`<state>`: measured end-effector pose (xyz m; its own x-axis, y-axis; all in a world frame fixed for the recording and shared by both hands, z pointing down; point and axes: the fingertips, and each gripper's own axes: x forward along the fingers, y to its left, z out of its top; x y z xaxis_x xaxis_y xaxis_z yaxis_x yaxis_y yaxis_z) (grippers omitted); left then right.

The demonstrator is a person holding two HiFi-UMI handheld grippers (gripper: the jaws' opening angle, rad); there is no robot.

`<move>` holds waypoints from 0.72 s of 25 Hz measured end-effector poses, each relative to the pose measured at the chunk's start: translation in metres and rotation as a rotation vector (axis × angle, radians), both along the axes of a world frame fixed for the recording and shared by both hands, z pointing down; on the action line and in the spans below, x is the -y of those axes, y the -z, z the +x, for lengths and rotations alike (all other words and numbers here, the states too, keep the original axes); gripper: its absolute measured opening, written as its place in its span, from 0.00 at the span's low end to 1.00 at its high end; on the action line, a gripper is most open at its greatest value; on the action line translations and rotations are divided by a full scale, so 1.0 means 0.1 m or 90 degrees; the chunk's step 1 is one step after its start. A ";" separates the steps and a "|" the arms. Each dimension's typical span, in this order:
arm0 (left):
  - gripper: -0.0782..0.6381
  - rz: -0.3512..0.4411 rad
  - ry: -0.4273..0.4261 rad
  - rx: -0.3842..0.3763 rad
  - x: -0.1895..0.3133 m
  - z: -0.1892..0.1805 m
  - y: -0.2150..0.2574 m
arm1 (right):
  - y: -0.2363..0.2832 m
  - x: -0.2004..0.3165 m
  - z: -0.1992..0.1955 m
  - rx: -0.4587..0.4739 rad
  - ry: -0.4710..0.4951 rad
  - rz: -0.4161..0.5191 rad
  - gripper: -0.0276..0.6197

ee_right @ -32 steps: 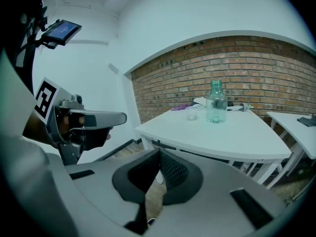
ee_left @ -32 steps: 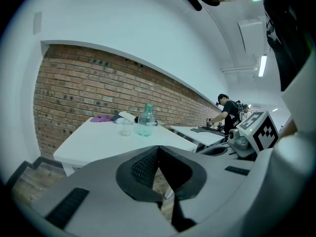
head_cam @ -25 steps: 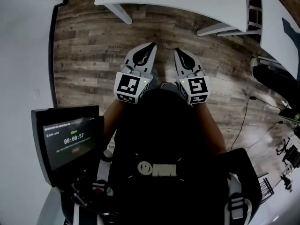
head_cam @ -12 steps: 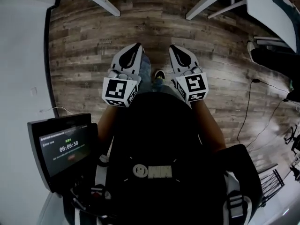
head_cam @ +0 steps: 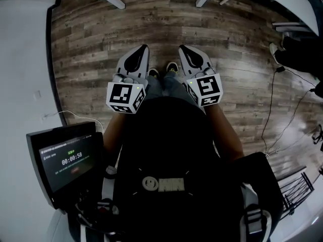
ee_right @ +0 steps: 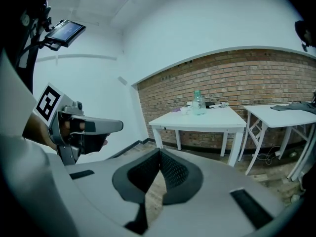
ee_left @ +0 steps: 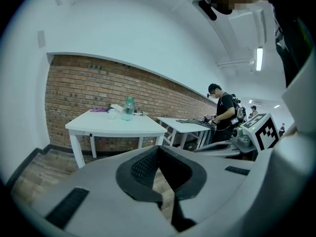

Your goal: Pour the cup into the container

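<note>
Revealing bottle (ee_right: 198, 102) on table (ee_right: 217, 121), gripper views only

Matt grey plastic shells my left gripper (ee_left: 159, 149) and right gripper (ee_right: 159, 152), their pads (ee_right: 175, 170) black and ribbed. I see a grainy wood-plank floor (head_cam: 91, 44), rough brick wall (ee_right: 256, 78), smooth white table (ee_right: 202, 120), clear bottle (ee_right: 198, 103).

Clad in a black short-sleeved top (head_cam: 171, 135) bearing a white smiley-and-letters logo (head_cam: 165, 184), plus blue jeans (head_cam: 166, 84). Equipped with a pale grey two-jaw left gripper (head_cam: 143, 49) and right gripper (head_cam: 181, 49), black ribbed pads (ee_left: 143, 167), each topped by a white cube of black square markers (head_cam: 125, 96).
</note>
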<state>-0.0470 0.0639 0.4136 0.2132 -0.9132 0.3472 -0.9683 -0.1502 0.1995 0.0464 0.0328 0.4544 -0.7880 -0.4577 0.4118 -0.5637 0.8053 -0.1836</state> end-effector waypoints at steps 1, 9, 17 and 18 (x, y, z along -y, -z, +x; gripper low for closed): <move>0.12 0.000 -0.002 -0.003 -0.04 0.03 0.00 | -0.01 -0.06 0.02 -0.001 -0.001 -0.002 0.05; 0.12 0.011 -0.018 -0.010 -0.47 0.08 0.01 | -0.05 -0.56 -0.05 -0.002 0.003 -0.006 0.05; 0.12 0.039 -0.034 -0.034 -1.39 0.11 0.08 | 0.04 -1.56 -0.10 -0.003 -0.014 0.023 0.05; 0.12 0.041 -0.031 -0.041 -1.51 0.13 0.08 | 0.04 -1.72 -0.10 -0.007 -0.013 0.024 0.05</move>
